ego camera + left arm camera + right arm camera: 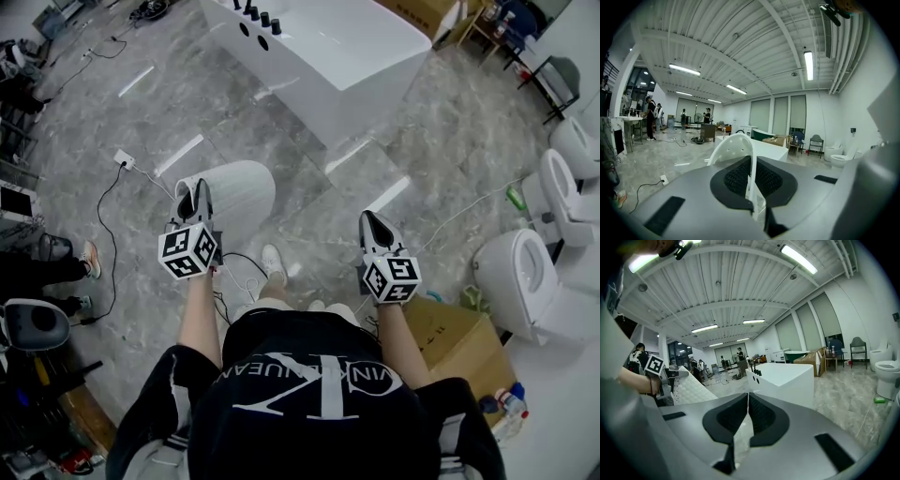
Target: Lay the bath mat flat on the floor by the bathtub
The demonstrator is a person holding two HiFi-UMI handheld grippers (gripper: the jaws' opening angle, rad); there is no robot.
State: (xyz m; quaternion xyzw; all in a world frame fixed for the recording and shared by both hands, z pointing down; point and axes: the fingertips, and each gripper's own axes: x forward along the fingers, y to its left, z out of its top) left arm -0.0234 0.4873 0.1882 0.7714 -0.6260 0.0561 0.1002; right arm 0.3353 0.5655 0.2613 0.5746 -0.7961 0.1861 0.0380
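The bath mat point(239, 190) is white, stiff and dotted with small holes. It hangs curved over the grey floor, short of the white bathtub point(328, 42). My left gripper point(195, 189) is shut on the mat's near edge. In the left gripper view the mat's thin edge point(750, 164) runs between the pads of that gripper point(751, 161) and arcs upward in front of the tub point(771, 147). My right gripper point(368, 218) hovers to the right, apart from the mat, its jaws shut with nothing in them. The right gripper view shows the gripper point(746, 397), the mat point(691, 390) at left and the tub point(780, 380) ahead.
Two toilets point(525, 272) point(565, 187) stand at the right, with a cardboard box point(459, 342) near my right side. A power strip point(124, 159) with its cable lies on the floor at left. A bystander's shoe point(89, 258) and stools are at far left.
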